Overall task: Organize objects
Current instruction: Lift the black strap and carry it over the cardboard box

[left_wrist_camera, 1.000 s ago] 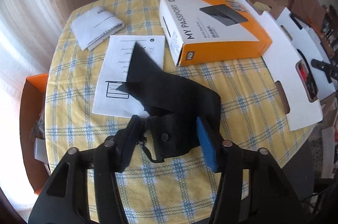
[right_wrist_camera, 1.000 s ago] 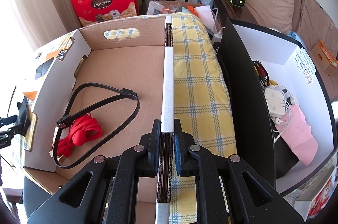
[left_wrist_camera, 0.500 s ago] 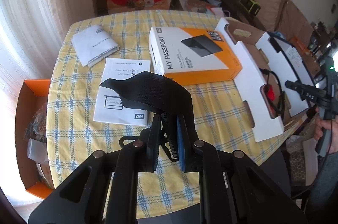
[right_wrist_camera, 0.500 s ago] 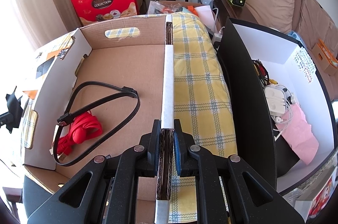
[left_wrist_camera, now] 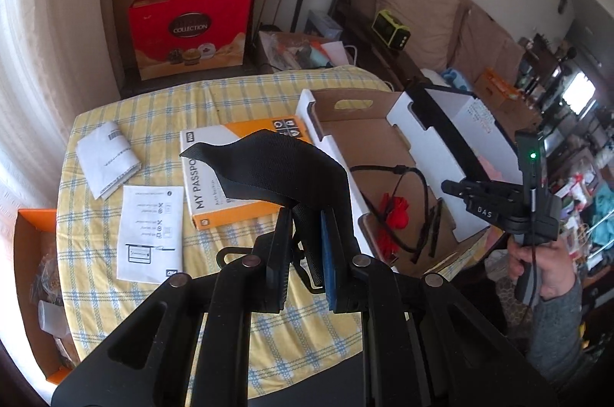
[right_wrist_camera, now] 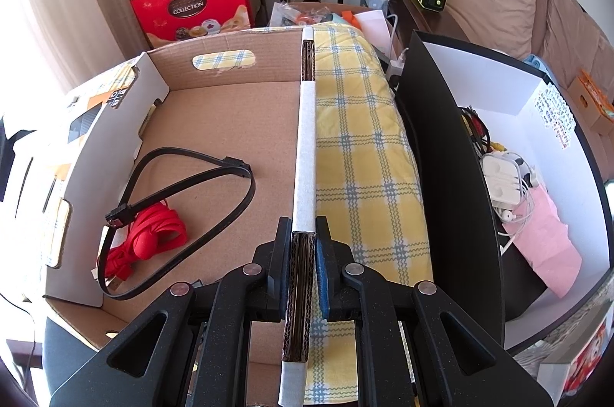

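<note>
Black fabric pouch (left_wrist_camera: pixel 276 169) clamped in left gripper (left_wrist_camera: pixel 303 253) jaws, held above the table (left_wrist_camera: pixel 230 100), gripper angled down. Under it, orange box (left_wrist_camera: pixel 215 192) reading "MY PASSPO…", rest hidden by pouch. Right gripper (right_wrist_camera: pixel 301 253) jaws clamped on cardboard box (right_wrist_camera: pixel 226 123) wall, pointing steeply down. Red bag (left_wrist_camera: pixel 188 31) reads "COLLECTION".
</note>
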Demonstrator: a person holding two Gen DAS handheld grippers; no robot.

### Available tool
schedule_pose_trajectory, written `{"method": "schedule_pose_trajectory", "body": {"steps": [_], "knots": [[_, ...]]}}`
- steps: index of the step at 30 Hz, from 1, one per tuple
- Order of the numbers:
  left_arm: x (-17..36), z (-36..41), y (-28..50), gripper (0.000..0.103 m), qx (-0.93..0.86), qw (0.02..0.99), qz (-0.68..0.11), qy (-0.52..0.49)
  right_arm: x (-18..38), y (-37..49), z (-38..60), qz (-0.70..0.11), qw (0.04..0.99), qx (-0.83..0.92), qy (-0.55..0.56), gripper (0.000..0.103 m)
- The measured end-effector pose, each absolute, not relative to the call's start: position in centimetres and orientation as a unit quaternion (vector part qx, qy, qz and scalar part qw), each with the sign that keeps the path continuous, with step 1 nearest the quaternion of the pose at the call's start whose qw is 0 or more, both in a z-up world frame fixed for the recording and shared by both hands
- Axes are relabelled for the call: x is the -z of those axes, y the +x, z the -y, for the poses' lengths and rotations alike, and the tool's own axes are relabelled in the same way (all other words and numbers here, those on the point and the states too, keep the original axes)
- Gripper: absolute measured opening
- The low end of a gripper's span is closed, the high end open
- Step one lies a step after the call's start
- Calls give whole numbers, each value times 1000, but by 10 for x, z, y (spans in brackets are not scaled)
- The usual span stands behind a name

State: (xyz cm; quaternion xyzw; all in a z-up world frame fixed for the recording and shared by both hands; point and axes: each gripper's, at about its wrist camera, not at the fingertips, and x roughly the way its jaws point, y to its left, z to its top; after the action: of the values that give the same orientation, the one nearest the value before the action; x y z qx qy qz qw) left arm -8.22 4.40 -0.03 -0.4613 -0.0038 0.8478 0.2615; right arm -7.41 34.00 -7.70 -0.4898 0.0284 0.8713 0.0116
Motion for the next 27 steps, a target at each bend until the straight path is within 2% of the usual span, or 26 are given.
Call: {"method": "schedule_pose_trajectory", "body": {"steps": [14,27], "knots": [[6,-130,-97,13,-821,321,-7,-472,77,-72,-340,-32,9,-872,-489,10],[49,-204,-95,13,-769,365,-33,-523,76,-73,-340,-38,6,-871,-490,10]]}}
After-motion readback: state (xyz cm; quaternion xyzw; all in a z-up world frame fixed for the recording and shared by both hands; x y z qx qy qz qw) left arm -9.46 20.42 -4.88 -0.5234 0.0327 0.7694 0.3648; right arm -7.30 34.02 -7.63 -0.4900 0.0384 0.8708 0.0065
